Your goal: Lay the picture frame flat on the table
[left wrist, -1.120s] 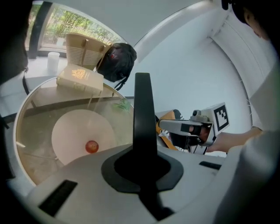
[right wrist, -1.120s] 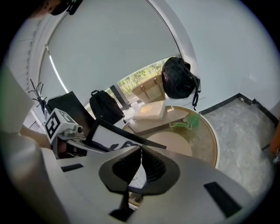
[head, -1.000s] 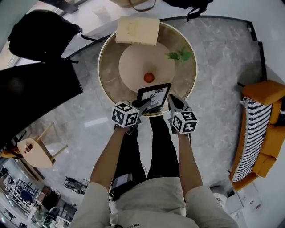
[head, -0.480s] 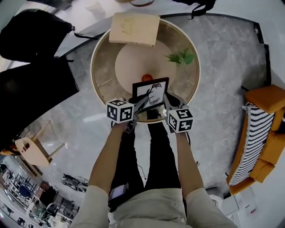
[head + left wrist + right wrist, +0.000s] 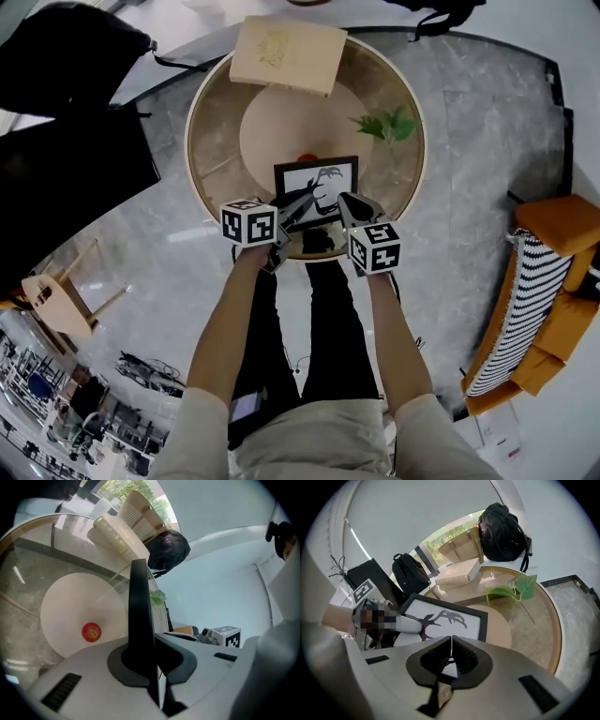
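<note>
Both grippers are in at the near edge of the round glass table [image 5: 190, 150], and the picture frame [image 5: 317, 178] sits right between them, its black border and white print of a dark antlered shape turned up toward the head camera. The left gripper [image 5: 150, 656] is clamped on the frame: its own view looks straight along the black edge, which rises up between the two pads with no gap on either side. The right gripper [image 5: 451, 645] has its jaws drawn together, tips meeting but for a hairline, right at the frame's near right corner; whether they pinch any part of the frame can't be told from here. In the right gripper view the frame leans back over the tabletop, face up, its far corner clear against the pale round disc [image 5: 281, 131] at the table's middle; its near edge is hidden behind the grippers, so it can't be told whether it rests on the glass. A red apple [image 5: 91, 632] shows over that disc just beyond the frame. Farther back lie a green leaf sprig [image 5: 386, 125] and, at the far rim, a beige box [image 5: 286, 53].
</note>
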The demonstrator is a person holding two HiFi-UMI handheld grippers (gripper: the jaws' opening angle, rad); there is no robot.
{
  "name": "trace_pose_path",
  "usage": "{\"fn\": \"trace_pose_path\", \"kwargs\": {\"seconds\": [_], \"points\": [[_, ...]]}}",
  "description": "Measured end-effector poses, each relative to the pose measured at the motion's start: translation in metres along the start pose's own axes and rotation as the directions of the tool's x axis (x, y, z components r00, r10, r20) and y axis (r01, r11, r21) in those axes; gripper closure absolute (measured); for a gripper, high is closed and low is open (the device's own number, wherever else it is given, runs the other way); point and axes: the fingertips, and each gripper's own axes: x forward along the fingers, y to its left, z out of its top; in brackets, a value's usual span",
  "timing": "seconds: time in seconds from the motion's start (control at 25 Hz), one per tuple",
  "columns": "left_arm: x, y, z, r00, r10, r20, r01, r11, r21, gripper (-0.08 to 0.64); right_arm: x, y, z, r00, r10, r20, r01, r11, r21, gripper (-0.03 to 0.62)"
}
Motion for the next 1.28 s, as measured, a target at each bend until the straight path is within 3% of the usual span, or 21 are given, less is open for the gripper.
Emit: {"fn": "trace_pose_path", "kwargs": {"seconds": [0.36, 0.6, 0.96, 1.28], "points": [[0.006, 0.012, 0.002, 1.000, 0.027, 0.016, -0.027, 1.000, 0.005, 0.526, 0.019, -0.010, -0.012, 0.999, -0.004, -0.048, 0.004, 1.000, 0.005, 0.558], [0.006, 0.031, 0.003, 0.991, 0.133, 0.009, -0.133, 0.991, 0.015, 0.437, 0.024, -0.011, -0.014, 0.999, -0.002, -0.050, 0.002, 1.000, 0.000, 0.557], [0.007, 0.041, 0.011, 0.950, 0.312, 0.021, -0.312, 0.941, 0.130, 0.346, 0.023, -0.018, -0.013, 0.998, -0.035, -0.044, 0.036, 0.999, 0.015, 0.557], [0.006, 0.056, 0.010, 0.908, 0.417, 0.035, -0.418, 0.900, 0.126, 0.287, 0.025, -0.021, -0.016, 0.997, -0.040, -0.065, 0.040, 0.999, -0.011, 0.558]]}}
